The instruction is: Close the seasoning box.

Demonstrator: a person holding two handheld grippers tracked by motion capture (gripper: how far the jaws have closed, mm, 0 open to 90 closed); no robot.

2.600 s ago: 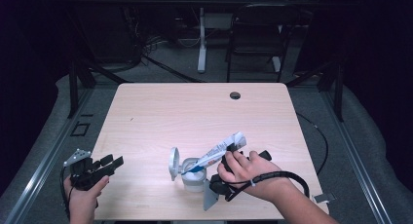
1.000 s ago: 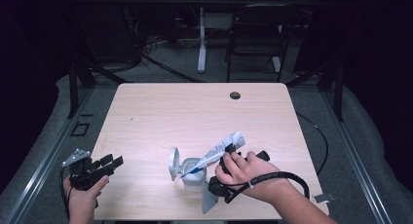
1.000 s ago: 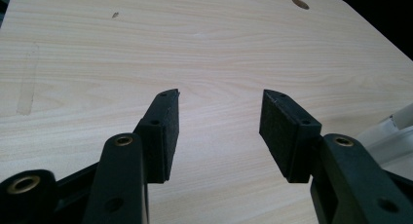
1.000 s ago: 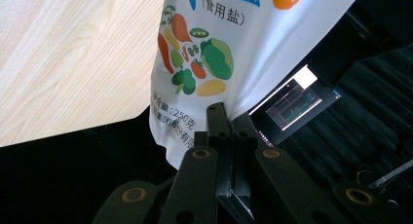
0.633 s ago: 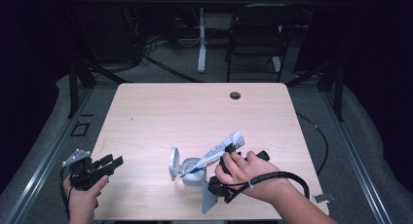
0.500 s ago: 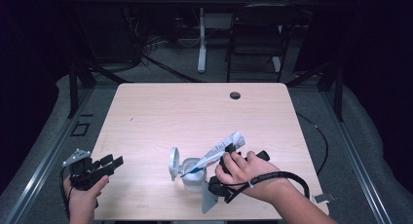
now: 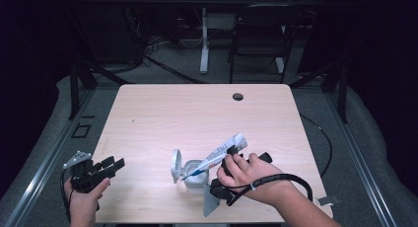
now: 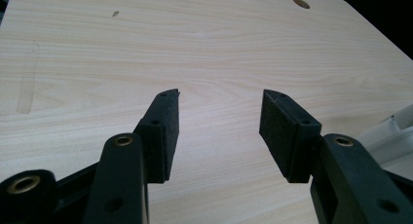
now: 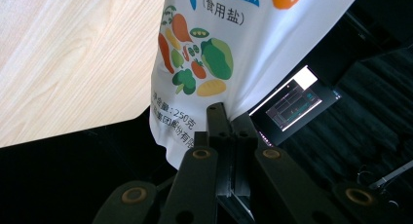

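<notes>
Where the table's (image 7: pixel 197 118) near edge meets the person, the right gripper (image 7: pixel 231 153) has its jaws pressed together on the bottom seam of a white salt bag (image 7: pixel 217 158), which it holds tilted. The bag slants from the jaws, at its upper right end, down to the left, where its lower end sits at the mouth of a small white jar (image 7: pixel 194 175). That jar stands on the tabletop just left of the right hand (image 7: pixel 244 170), its flip lid (image 7: pixel 176 164) swung up and back on the left side. Whether anything leaves the bag cannot be told at this size. Seen in the right gripper view, the gripper (image 9: pixel 225 114) pinches the bag (image 9: pixel 214 53) at its edge, with no gap between the jaws; the bag rises straight out from the pads, printed with vegetables and Chinese text, with the tabletop (image 9: pixel 63 53) behind it at left. Far off at the near left corner, the left gripper (image 7: pixel 106 167) rests in the left hand (image 7: pixel 84 200), well apart from bag and jar. Its jaws stand wide with nothing between them; the left gripper view shows the gripper (image 8: pixel 219 124) over bare wood (image 8: pixel 195 44), pads clear of the surface. At that view's right edge a pale sliver, perhaps the jar's lid, is too cropped to name. A round hole (image 7: pixel 238 96) sits near the table's far edge.
</notes>
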